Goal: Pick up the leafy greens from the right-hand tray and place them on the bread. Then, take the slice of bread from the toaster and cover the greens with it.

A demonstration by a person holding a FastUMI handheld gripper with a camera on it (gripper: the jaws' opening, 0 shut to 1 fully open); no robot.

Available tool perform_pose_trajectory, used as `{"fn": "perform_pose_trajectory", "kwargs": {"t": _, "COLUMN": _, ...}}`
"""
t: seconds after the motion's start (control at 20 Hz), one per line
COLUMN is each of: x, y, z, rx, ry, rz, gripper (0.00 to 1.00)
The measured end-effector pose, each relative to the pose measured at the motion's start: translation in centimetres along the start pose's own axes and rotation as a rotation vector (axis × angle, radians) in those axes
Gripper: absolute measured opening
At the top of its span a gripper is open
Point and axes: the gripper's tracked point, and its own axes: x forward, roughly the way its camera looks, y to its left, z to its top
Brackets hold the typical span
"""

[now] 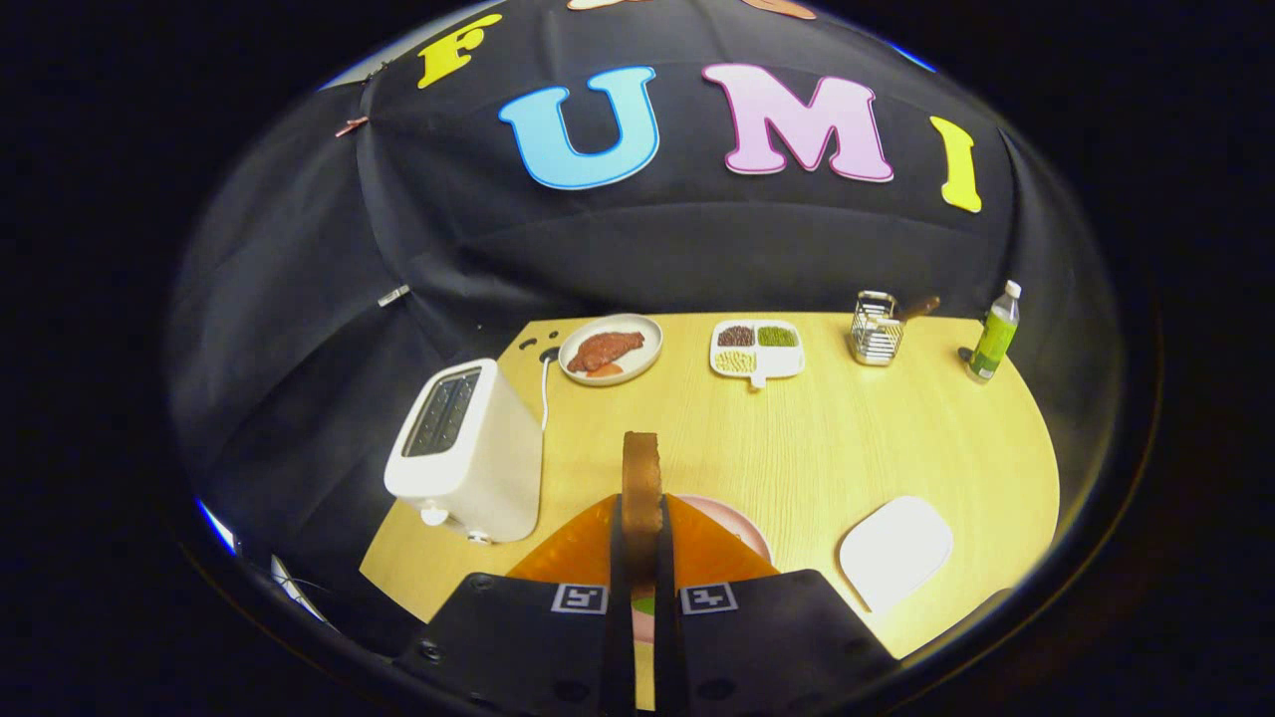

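My gripper is shut on a slice of bread, which stands upright on its edge between the two orange fingers. Below the fingers lies a pink plate, mostly hidden by them. A bit of green shows in the gap low between the fingers, over the plate. The white toaster stands to the left of the fingers, its slots on top looking dark. To the right of the fingers lies a white tray with nothing on it.
Along the far side of the wooden table stand a plate with meat, a divided white dish with beans, a metal wire rack and a green bottle. The toaster's cord runs toward the back.
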Motion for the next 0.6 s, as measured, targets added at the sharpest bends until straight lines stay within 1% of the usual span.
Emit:
{"fn": "perform_pose_trajectory", "kwargs": {"t": 0.15, "x": 1.5, "y": 1.0, "z": -2.5, "rx": 0.073, "ry": 0.023, "rz": 0.035, "gripper": 0.12}}
{"fn": "perform_pose_trajectory", "kwargs": {"t": 0.25, "x": 2.6, "y": 1.2, "z": -3.7, "rx": 0.163, "ry": 0.037, "rz": 0.062, "gripper": 0.12}}
{"fn": "perform_pose_trajectory", "kwargs": {"t": 0.4, "x": 4.2, "y": 0.2, "z": -5.1, "rx": 0.308, "ry": 0.050, "rz": 0.088, "gripper": 0.12}}
{"fn": "perform_pose_trajectory", "kwargs": {"t": 0.5, "x": 5.1, "y": -1.4, "z": -6.2, "rx": 0.397, "ry": 0.054, "rz": 0.084, "gripper": 0.12}}
{"fn": "perform_pose_trajectory", "kwargs": {"t": 0.6, "x": 5.9, "y": -3.3, "z": -7.6, "rx": 0.443, "ry": 0.066, "rz": 0.066, "gripper": 0.12}}
